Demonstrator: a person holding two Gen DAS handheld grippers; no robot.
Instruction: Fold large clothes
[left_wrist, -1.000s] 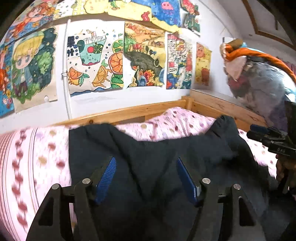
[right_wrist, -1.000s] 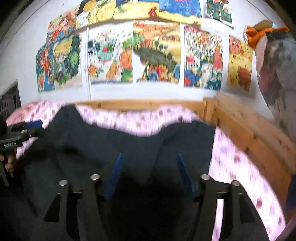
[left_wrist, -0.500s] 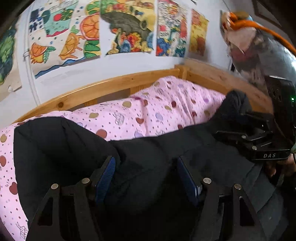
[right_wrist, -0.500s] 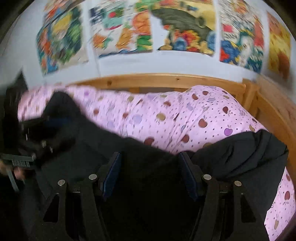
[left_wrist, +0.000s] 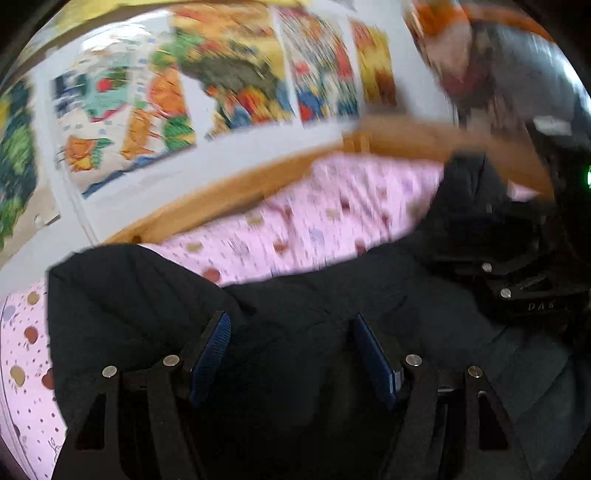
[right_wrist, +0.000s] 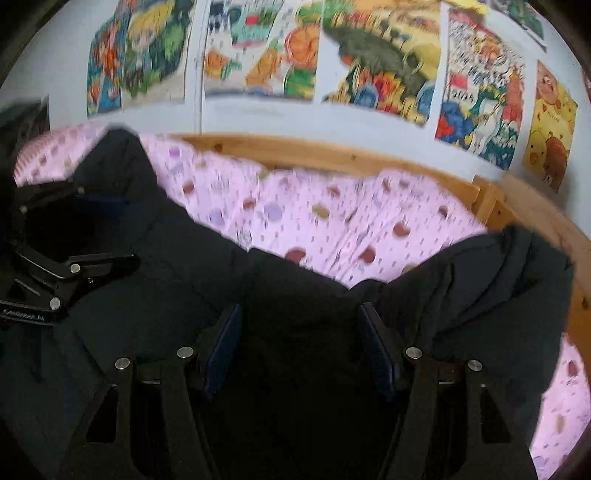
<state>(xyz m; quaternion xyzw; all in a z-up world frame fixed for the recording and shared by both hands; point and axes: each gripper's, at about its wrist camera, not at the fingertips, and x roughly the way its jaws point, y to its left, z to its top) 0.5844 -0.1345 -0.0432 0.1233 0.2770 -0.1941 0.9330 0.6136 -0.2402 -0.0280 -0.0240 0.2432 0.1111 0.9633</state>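
Black padded jacket (right_wrist: 177, 280) lies spread across the pink spotted bedsheet (right_wrist: 332, 218), giving me room to fold. My left gripper (left_wrist: 291, 350) and right gripper (right_wrist: 301, 341) hover over it, jaws wide, pinching nothing that I can see.

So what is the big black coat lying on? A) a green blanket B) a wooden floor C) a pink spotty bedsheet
C: the black coat is spread over a pink spotty bedsheet inside a wooden bed frame.
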